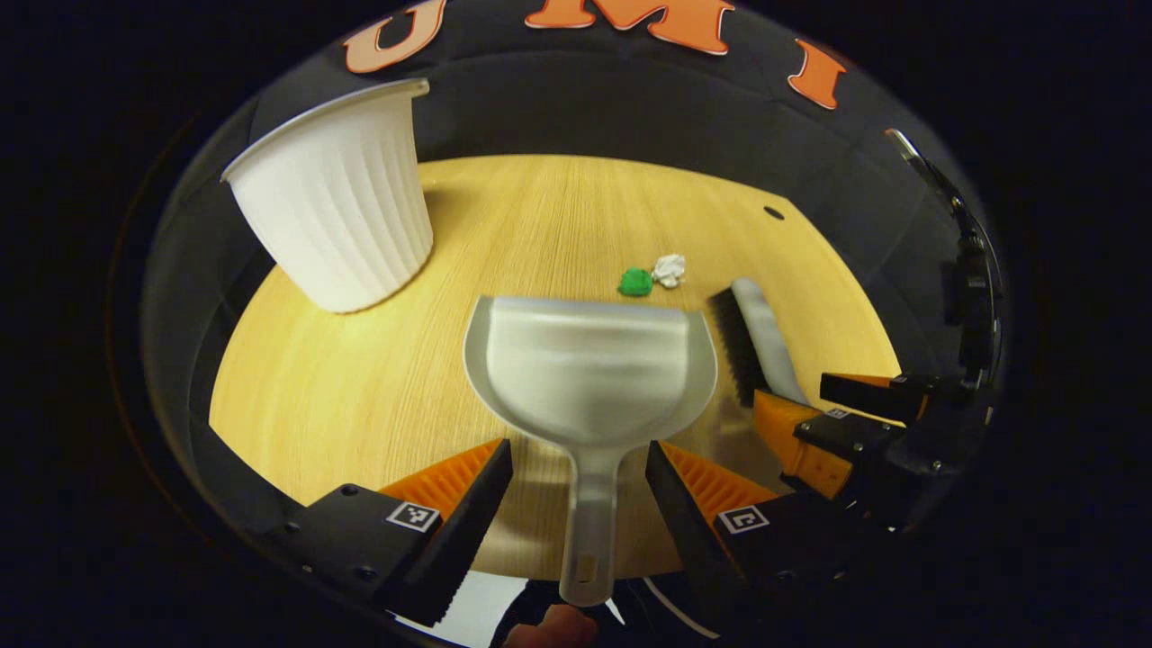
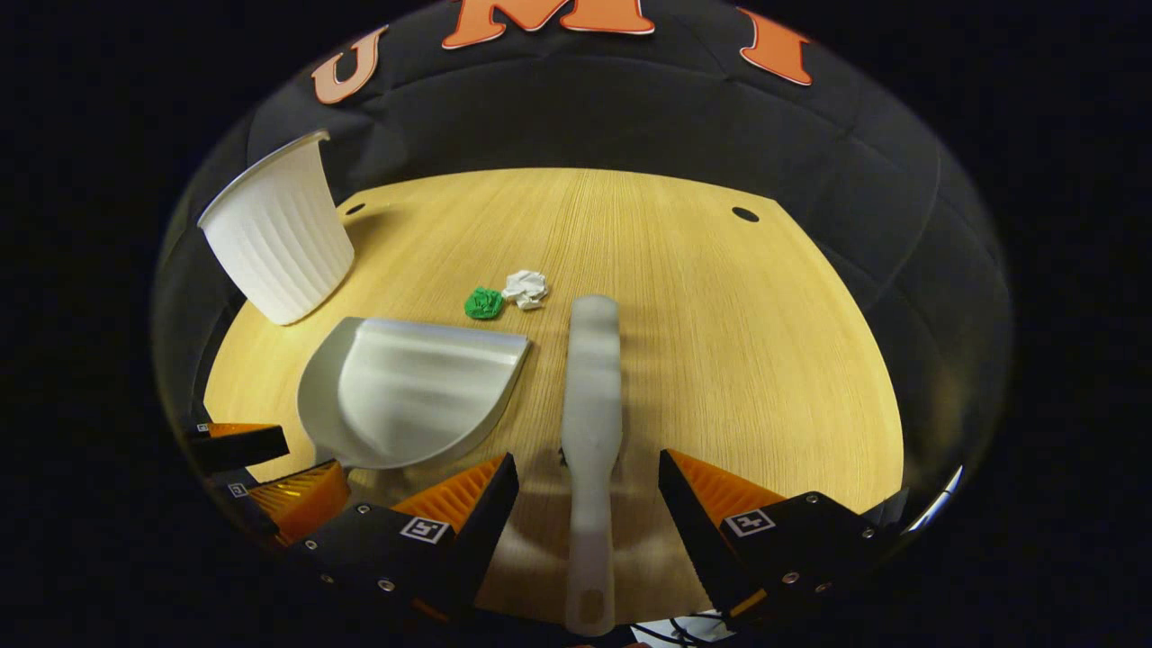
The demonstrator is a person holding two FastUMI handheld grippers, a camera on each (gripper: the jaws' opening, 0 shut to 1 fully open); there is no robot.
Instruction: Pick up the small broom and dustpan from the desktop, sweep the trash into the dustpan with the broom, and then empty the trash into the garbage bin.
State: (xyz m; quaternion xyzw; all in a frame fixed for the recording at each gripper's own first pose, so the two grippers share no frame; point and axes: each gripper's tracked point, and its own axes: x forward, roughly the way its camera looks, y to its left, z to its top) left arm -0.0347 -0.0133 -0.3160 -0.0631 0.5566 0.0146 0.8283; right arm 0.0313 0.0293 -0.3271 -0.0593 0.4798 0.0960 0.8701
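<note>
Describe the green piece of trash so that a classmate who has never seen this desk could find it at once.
Start at the wooden desktop and find the grey dustpan lying near its middle. Just beyond the dustpan's open edge sit two small crumpled scraps side by side. The one you want is the green wad, nearer the white ribbed bin; its neighbour is a white paper wad.

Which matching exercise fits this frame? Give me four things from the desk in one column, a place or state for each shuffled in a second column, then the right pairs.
Things:
1. dustpan
2. broom
3. garbage bin
4. green scrap

Places or states:
A. at the far left of the desk, empty side up
B. handle between the open fingers of the right gripper
C. beside the white paper wad, beyond the dustpan's mouth
D. handle between the open fingers of the left gripper

Pairs: 1-D, 2-B, 3-A, 4-C
</note>
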